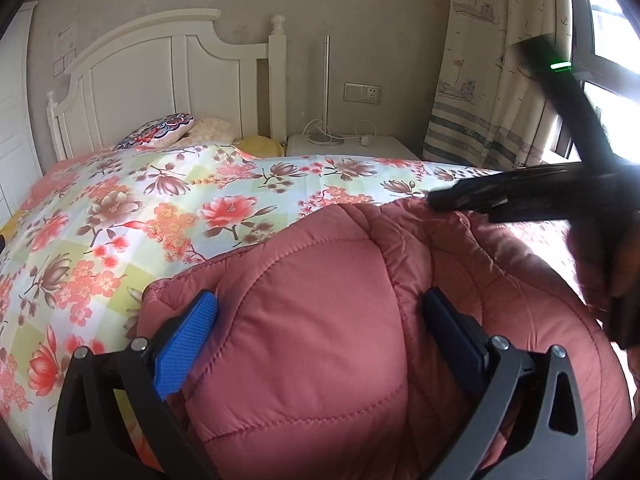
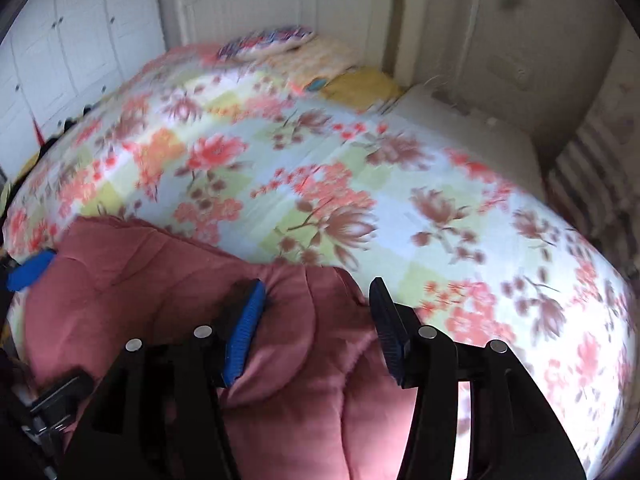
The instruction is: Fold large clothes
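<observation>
A pink quilted puffer jacket [image 1: 320,340] lies on the floral bedspread [image 1: 120,220]. My left gripper [image 1: 320,312] is open, its blue-padded fingers [image 1: 184,344] straddling a puffy fold of the jacket. My right gripper [image 2: 318,304] is open too, with jacket fabric [image 2: 160,280] bulging between its fingers [image 2: 248,328]. The right gripper shows blurred at the right of the left wrist view [image 1: 520,196], over the jacket's far edge. The left gripper's blue fingertip shows at the left edge of the right wrist view [image 2: 30,268].
A white headboard [image 1: 160,80] and pillows [image 1: 160,132] stand at the bed's far end. A white nightstand [image 1: 352,146] with a lamp pole and cables stands beside it. A curtain [image 1: 500,80] and window are at the right. White wardrobes [image 2: 60,40] line the left wall.
</observation>
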The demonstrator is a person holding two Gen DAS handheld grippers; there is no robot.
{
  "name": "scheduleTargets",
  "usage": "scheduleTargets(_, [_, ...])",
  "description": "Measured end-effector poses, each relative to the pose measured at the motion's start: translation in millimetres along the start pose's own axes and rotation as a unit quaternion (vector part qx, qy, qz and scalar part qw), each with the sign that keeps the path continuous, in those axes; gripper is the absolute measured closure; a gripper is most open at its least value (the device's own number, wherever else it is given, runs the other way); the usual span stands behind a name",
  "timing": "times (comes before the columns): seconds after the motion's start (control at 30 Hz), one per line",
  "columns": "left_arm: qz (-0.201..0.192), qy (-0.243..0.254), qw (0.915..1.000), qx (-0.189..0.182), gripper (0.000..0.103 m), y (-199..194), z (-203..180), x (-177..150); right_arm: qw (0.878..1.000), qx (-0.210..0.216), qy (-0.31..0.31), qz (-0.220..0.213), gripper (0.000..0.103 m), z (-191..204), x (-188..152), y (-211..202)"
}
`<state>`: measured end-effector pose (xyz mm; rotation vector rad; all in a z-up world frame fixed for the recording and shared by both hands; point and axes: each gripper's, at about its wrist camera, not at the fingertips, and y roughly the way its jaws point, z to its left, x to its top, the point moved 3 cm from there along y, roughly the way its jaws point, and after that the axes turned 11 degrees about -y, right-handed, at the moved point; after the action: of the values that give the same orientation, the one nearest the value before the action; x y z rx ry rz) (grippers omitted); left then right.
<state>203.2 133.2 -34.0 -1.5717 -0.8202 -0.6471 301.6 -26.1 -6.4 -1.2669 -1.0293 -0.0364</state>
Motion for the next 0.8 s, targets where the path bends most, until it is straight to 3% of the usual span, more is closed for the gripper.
scheduleTargets(0.1, [0.000, -0.001, 1.0000, 0.000, 0.002, 0, 1, 0, 0.998, -0.002, 0.019, -0.060, 0.055, 3, -20, -47])
scheduleTargets(0.2, [0.001, 0.000, 1.0000, 0.003, 0.002, 1, 0, 0, 0.998, -0.046, 0.004, -0.036, 0.055, 7, -46, -47])
scheduleTargets(0.23, [0.002, 0.001, 1.0000, 0.006, 0.002, 1, -1, 0, 0.999, -0.044, 0.001, -0.014, 0.055, 8, -57, -34])
scheduleTargets(0.3, [0.003, 0.003, 0.9999, 0.013, 0.002, 1, -2, 0, 0.999, -0.024, 0.032, -0.021, 0.055, 6, -71, -21])
scheduleTargets(0.43, [0.003, 0.006, 0.9999, 0.015, 0.002, 1, -2, -1, 0.998, -0.039, 0.045, -0.015, 0.055, 8, -66, -34])
scheduleTargets(0.6, [0.002, 0.004, 0.9999, 0.014, 0.002, 0, -1, -1, 0.994, -0.055, 0.023, -0.091, 0.053, 45, -84, -105])
scheduleTargets(0.7, [0.001, 0.004, 0.9999, 0.014, 0.002, 0, 0, -1, 0.993, -0.051, -0.024, -0.103, 0.042, 82, -105, -120])
scheduleTargets(0.73, [0.000, 0.004, 0.9999, 0.012, 0.002, 0, 0, -1, 0.993, -0.057, -0.046, -0.088, 0.031, 94, -113, -113])
scheduleTargets(0.8, [0.000, 0.009, 0.9998, 0.015, 0.002, 0, -1, -2, 0.992, -0.068, -0.074, -0.070, 0.024, 110, -127, -94])
